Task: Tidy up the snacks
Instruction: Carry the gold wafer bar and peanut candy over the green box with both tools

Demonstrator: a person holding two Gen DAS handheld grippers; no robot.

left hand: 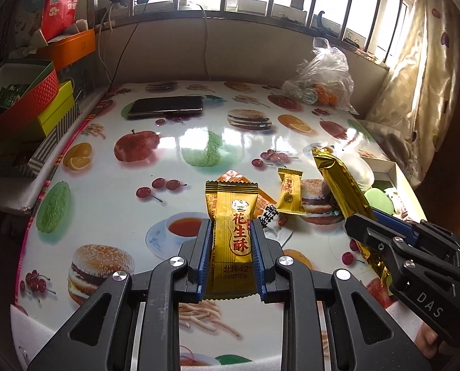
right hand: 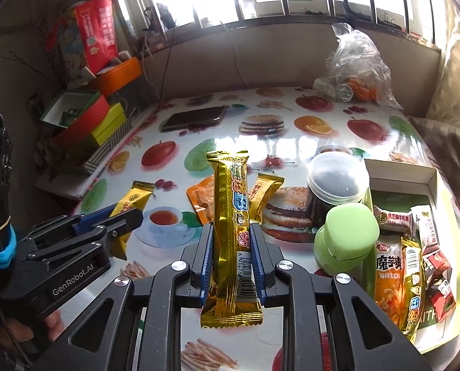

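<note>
Left gripper (left hand: 231, 232) clamps gold peanut-candy packet (left hand: 233, 225) above table (left hand: 131, 185); right gripper (right hand: 231, 232), at its 3 o'clock, clamps long gold bar (right hand: 233, 216); snack box (right hand: 432, 182) at 3 o'clock.

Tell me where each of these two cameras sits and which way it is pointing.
Left wrist: on the left hand-held gripper, looking down over the peanut candy packet it grips toward the window; the right hand-held gripper shows.
Right wrist: on the right hand-held gripper, over its gold bar; the left hand-held gripper and fingers show.
Shared: phone, plastic bag.
</note>
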